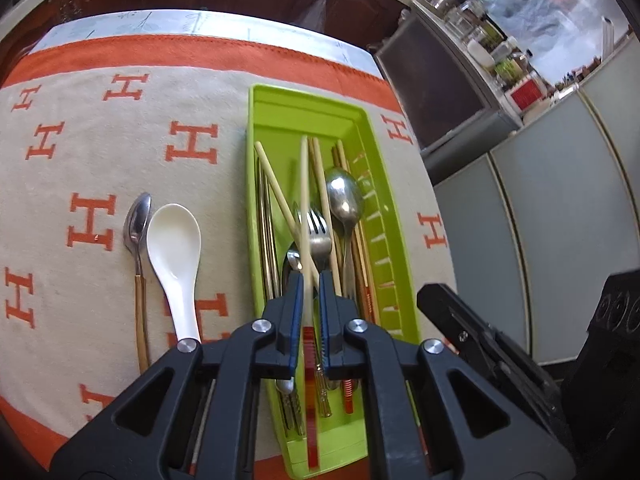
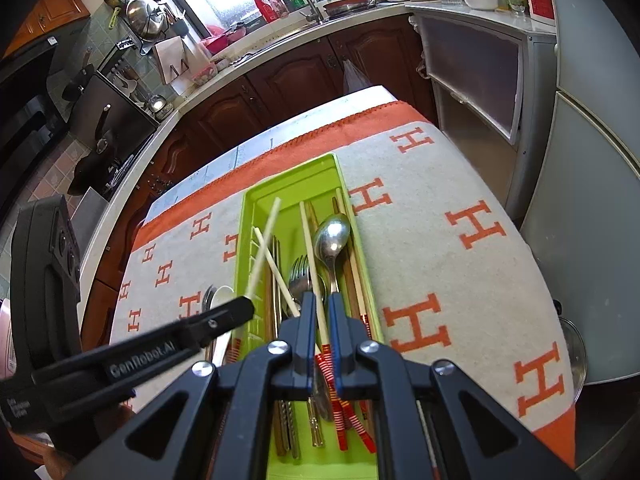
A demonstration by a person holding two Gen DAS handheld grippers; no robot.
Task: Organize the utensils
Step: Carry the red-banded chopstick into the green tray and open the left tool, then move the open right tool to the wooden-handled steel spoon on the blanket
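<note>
Chopstick (image 1: 305, 200) clamped in left claw (image 1: 309, 280), long axis pointing away over green tray (image 1: 384, 208), right claw (image 2: 320, 304) clamping another chopstick (image 2: 310, 248).

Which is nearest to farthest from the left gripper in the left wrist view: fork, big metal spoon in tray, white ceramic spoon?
From the left gripper, shut on a pale chopstick:
1. Fork, in the green tray, just ahead of the fingertips.
2. Big metal spoon, in the tray, farther up and right.
3. White ceramic spoon, on the cloth, left of the tray.

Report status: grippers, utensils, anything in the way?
Left gripper and right gripper each shut on a chopstick over the green tray. Two spoons on the cloth. Nothing blocking.
</note>
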